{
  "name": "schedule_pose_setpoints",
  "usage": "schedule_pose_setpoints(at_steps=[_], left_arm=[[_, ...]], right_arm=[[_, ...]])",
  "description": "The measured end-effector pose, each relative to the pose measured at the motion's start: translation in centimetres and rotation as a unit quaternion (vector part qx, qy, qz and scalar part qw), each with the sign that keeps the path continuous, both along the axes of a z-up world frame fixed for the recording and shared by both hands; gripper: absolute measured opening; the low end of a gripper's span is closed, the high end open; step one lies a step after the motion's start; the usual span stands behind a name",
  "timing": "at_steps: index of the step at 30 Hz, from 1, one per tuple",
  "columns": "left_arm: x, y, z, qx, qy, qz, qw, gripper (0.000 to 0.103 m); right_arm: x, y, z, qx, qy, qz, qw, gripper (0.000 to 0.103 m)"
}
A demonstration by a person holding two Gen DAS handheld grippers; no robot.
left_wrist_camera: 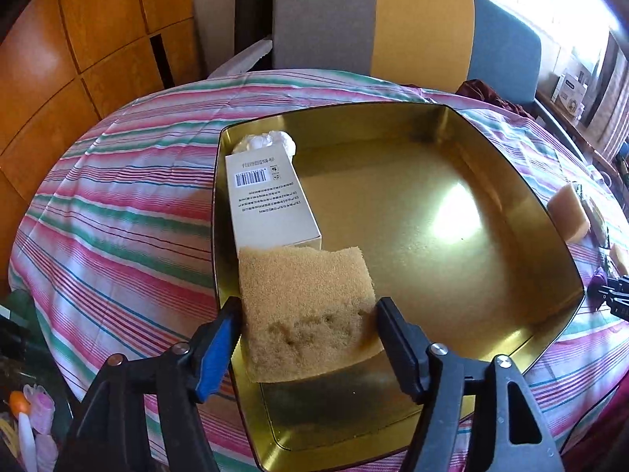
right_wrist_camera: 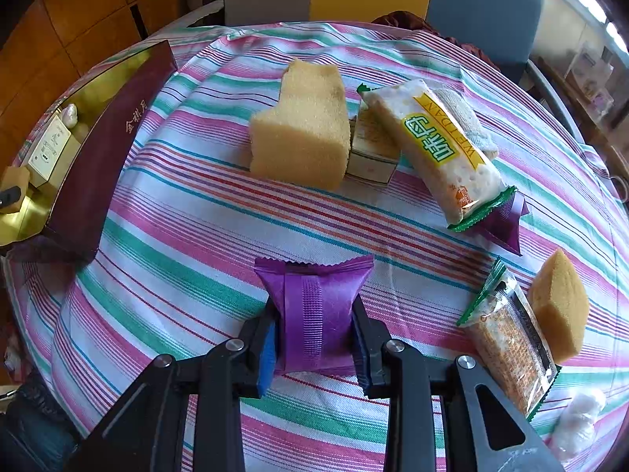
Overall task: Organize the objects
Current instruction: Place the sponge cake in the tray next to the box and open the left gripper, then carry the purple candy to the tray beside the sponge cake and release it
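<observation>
Two grippers: our left gripper (left_wrist_camera: 308,348) stands open around the sponge (left_wrist_camera: 304,303) at the tray's (left_wrist_camera: 523,204) near-left edge. Our right gripper (right_wrist_camera: 314,338) clamps the purple packet (right_wrist_camera: 314,306). Most of the tray floor lies free.

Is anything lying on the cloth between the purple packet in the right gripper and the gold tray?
Nothing visible does. The right gripper is shut on the purple packet, and the striped cloth between it and the gold tray at the left shows bare. The sponges and cracker packs lie farther back and to the right.
</observation>
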State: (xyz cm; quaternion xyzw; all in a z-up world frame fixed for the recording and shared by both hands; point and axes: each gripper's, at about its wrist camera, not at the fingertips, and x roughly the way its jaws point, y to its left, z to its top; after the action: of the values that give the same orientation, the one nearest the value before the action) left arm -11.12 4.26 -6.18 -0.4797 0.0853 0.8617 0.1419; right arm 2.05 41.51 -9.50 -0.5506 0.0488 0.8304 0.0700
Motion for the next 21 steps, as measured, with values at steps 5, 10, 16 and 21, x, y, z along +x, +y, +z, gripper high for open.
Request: schedule_pose_setpoints(at_steps=[5, 10, 16, 21], left_arm=[[0.6, -0.5, 0.9, 0.008, 0.014, 0.001, 0.9999, 0.073], [0.2, -0.6, 0.6, -0.010, 0.017, 0.011, 0.9997, 0.077], [1.5, -1.8, 2.4, -0.002, 0.061, 0.033, 0.9976, 0.077], [3.0, -4.3, 3.2, 0.026, 0.068, 0.078, 0.9943, 0.077]], right_arm=[[-0.1, 0.1, 0.0, 0.000, 0.000, -0.001, 1.000, 0.033], [-0.2, 0.3, -0.1, 0.002, 0.000, -0.002, 1.000, 0.033], [-0.1, 0.2, 0.0, 0.004, 0.000, -0.006, 1.000, 0.033], [0.1, -0.3, 0.5, 0.011, 0.004, -0.021, 1.000, 0.031]])
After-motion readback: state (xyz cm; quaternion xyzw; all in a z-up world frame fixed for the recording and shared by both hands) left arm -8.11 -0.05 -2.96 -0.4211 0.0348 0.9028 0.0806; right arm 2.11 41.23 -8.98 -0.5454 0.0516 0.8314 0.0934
